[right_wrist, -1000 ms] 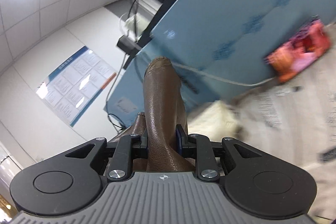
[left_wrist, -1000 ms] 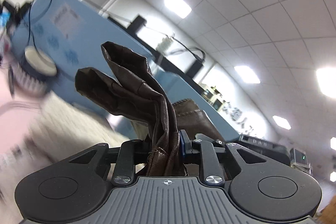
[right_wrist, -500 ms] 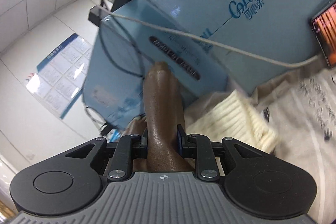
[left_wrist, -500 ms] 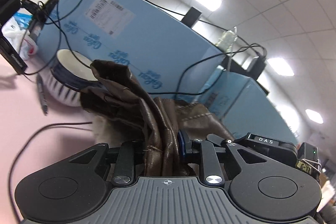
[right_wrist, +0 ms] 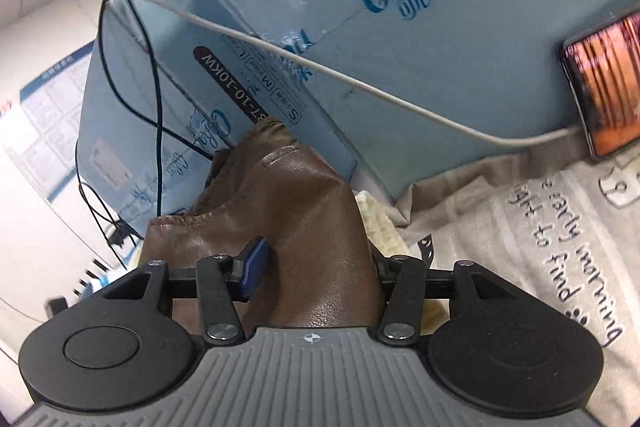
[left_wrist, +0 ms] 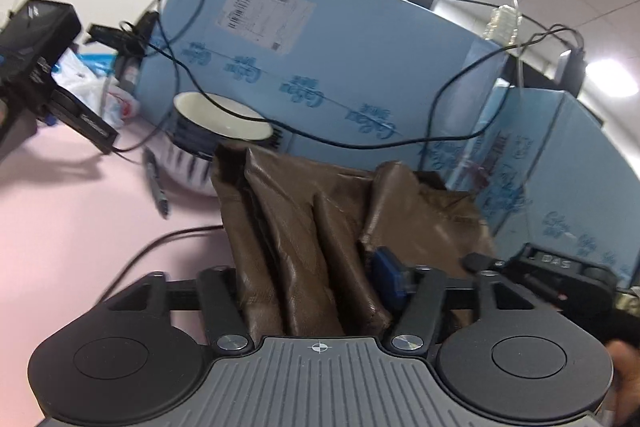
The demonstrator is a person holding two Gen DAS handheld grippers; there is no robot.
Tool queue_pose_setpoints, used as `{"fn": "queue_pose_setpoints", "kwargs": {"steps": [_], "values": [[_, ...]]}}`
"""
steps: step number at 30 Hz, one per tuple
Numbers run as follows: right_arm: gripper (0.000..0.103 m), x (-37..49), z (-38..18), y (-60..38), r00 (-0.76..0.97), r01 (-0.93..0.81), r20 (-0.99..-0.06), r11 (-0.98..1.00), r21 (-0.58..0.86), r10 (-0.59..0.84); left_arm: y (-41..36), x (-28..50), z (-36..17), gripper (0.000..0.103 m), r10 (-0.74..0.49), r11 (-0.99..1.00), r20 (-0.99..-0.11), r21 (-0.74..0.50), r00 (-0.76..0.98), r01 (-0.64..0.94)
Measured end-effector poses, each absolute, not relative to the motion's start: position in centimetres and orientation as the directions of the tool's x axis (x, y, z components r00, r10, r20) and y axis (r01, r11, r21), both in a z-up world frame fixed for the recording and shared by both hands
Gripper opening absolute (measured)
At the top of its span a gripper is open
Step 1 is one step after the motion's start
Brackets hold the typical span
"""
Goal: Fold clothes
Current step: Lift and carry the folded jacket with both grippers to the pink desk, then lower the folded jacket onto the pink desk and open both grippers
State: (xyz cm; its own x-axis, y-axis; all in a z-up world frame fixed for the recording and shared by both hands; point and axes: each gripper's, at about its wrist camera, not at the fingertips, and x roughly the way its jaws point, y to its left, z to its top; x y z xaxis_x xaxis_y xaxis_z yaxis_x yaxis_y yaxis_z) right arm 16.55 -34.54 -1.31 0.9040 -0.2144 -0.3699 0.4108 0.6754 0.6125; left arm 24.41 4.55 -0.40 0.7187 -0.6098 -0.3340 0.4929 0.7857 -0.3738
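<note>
A brown leather garment point(left_wrist: 312, 227) lies bunched between the fingers of my left gripper point(left_wrist: 308, 283). The jaws stand wide apart, and the folds rest loosely between them. In the right wrist view the same brown leather garment point(right_wrist: 288, 227) lies between the fingers of my right gripper point(right_wrist: 316, 267), whose jaws are also spread wide. The blue pad point(right_wrist: 252, 267) of the left finger stands clear of the leather. The other gripper point(left_wrist: 560, 275) shows at the right edge of the left wrist view.
Blue cartons point(left_wrist: 360, 67) stand close behind with black cables point(left_wrist: 360, 143) draped over them. A striped bowl point(left_wrist: 216, 131) and a pen point(left_wrist: 156, 183) sit on the pink table point(left_wrist: 60, 227). A printed grey cloth point(right_wrist: 540, 247), a cream knit point(right_wrist: 380, 227) and a phone point(right_wrist: 604, 87) lie at the right.
Both grippers have tilted down from the ceiling toward the table and both have opened, so the leather garment now lies loose between the spread fingers.
</note>
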Motion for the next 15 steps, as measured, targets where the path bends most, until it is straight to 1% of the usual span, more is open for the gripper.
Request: {"fn": "queue_pose_setpoints", "kwargs": {"steps": [1,3,4,5,6,7,8,10,12,13,15], "values": [[0.05,16.5,-1.2,-34.4,0.903,0.412,-0.367,0.683,0.603,-0.222,4.6,24.4,-0.5,0.081,-0.597,0.795,-0.338,-0.369,0.727,0.481],[0.055,15.4,-0.4,-34.0,0.905,0.412,-0.357,0.688,0.597,-0.232,5.1,24.8,-0.7,0.087,-0.593,0.793,-0.345,-0.402,0.727,0.457],[0.062,14.9,0.0,-33.8,0.905,0.412,-0.352,0.69,0.595,-0.238,5.4,25.0,-0.8,0.091,-0.591,0.791,-0.344,-0.422,0.73,0.443],[0.072,14.3,0.4,-33.6,0.906,0.412,-0.347,0.692,0.592,-0.243,5.8,25.0,-0.8,0.092,-0.58,0.793,-0.331,-0.439,0.744,0.423],[0.078,13.7,0.8,-33.4,0.907,0.412,-0.341,0.695,0.59,-0.248,6.2,24.9,-0.8,0.093,-0.567,0.794,-0.317,-0.456,0.761,0.402],[0.088,12.7,1.4,-32.9,0.907,0.414,-0.327,0.711,0.569,-0.266,6.7,24.8,-0.7,0.095,-0.546,0.797,-0.298,-0.472,0.783,0.376],[0.093,11.6,2.0,-32.5,0.906,0.417,-0.311,0.728,0.545,-0.286,7.2,24.6,-0.7,0.096,-0.527,0.796,-0.275,-0.492,0.804,0.353],[0.097,9.4,3.1,-31.6,0.905,0.423,-0.276,0.759,0.495,-0.324,8.1,23.7,-0.3,0.096,-0.48,0.793,-0.229,-0.526,0.847,0.307],[0.099,7.6,4.0,-30.7,0.896,0.441,-0.265,0.784,0.438,-0.356,8.6,22.2,0.6,0.099,-0.431,0.795,-0.184,-0.541,0.883,0.275],[0.1,6.7,4.2,-30.3,0.896,0.44,-0.261,0.795,0.417,-0.359,8.5,21.2,1.1,0.102,-0.42,0.795,-0.159,-0.539,0.893,0.278],[0.102,5.1,4.4,-29.5,0.899,0.433,-0.256,0.816,0.384,-0.357,8.3,18.9,2.0,0.103,-0.412,0.806,-0.119,-0.511,0.903,0.3]]}}
